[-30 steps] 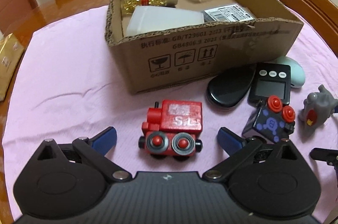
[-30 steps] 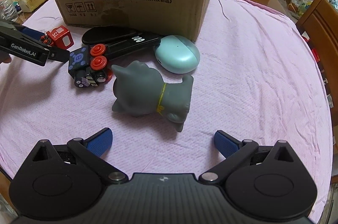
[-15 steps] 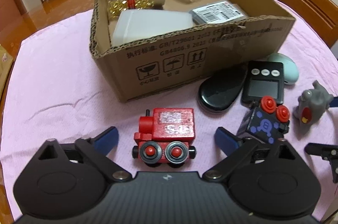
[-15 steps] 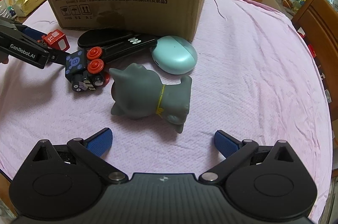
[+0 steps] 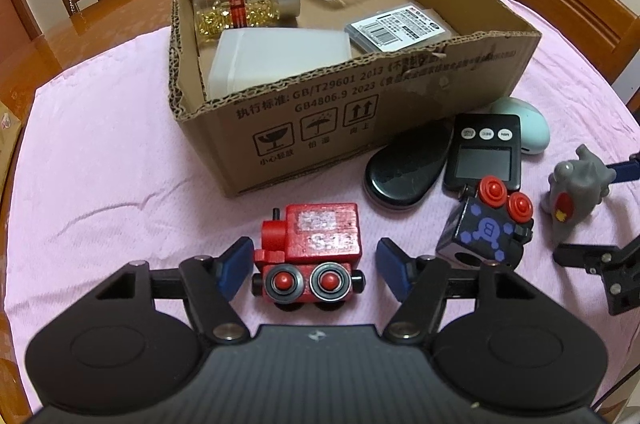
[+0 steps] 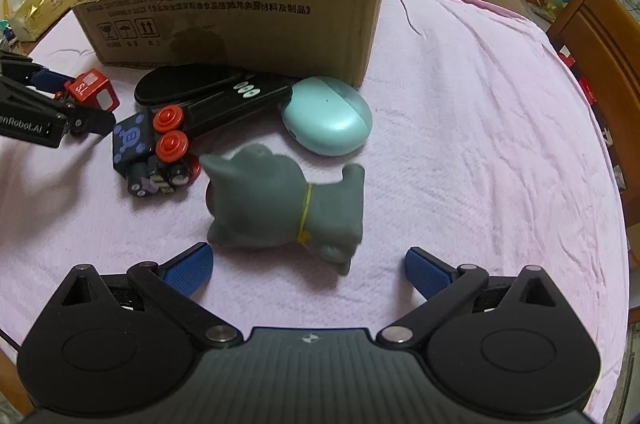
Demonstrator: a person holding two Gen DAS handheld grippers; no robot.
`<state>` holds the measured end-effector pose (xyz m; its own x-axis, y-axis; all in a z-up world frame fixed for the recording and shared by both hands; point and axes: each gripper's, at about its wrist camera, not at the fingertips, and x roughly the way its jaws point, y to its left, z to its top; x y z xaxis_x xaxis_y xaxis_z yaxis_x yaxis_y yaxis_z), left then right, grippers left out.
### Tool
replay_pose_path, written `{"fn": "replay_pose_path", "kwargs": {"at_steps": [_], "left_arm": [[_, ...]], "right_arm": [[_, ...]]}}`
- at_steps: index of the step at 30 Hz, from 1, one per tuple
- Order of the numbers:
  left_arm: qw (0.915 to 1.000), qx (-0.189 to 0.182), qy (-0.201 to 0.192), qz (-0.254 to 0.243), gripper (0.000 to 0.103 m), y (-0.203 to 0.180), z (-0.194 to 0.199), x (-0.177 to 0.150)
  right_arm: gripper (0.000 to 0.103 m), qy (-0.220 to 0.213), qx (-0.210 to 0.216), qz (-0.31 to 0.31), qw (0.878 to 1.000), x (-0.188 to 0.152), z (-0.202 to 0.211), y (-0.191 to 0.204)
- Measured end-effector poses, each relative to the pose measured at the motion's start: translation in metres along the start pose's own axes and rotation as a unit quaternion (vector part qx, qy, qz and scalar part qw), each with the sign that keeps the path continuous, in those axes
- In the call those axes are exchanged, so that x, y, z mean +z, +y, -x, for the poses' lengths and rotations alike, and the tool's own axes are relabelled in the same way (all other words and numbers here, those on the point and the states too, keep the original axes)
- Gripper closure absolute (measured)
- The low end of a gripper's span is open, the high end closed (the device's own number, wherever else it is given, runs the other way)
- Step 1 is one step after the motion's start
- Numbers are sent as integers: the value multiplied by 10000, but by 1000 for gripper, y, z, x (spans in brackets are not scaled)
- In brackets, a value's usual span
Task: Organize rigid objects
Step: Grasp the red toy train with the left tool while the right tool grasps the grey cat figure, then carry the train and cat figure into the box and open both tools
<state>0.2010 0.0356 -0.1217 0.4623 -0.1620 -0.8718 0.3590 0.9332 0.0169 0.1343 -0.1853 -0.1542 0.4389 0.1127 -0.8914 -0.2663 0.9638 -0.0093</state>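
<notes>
Straddling the red train [image 5: 310, 252] with wide left fingers [image 5: 236, 266], right fingers [image 6: 190, 270] wide by the cat [image 6: 284, 201]; closing next, then boxing [image 5: 360, 111].

The cardboard box [image 5: 360, 111] carries "GB/T29601 2013" and "GB4806.9 2023" on its front wall. Left of the box, in the right wrist view, the left gripper [image 6: 80, 103] shows "enRobot.AI". The dark toy block [image 5: 486, 230] bears a "B".

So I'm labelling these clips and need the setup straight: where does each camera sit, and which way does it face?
Left wrist: on the left gripper, looking along its open fingers at the red train between them, cardboard box behind.
Right wrist: on the right gripper, open, facing the grey cat.
Shared: box, both toys, the blue-and-black toy, and each shows the other gripper at its edge.
</notes>
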Motion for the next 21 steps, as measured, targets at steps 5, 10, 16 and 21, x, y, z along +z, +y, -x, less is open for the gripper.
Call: {"fn": "replay_pose_path", "kwargs": {"at_steps": [5,10,16,21], "left_arm": [[10000,-12,7,-6,37,0,0,0],[10000,-16,18,5,37,1,0,1],[10000,-46,10,-41,37,0,2,4],[9999,-82,47,-96,49,1,0,8]], "right_arm": [[6,-115,73,25,9999,8,5,6],[7,-158,206,-106,9996,17,7,10],[20,-145,161,-253,9994,21,5,10],[24,-135,123,-287,9994,22,5,8]]}}
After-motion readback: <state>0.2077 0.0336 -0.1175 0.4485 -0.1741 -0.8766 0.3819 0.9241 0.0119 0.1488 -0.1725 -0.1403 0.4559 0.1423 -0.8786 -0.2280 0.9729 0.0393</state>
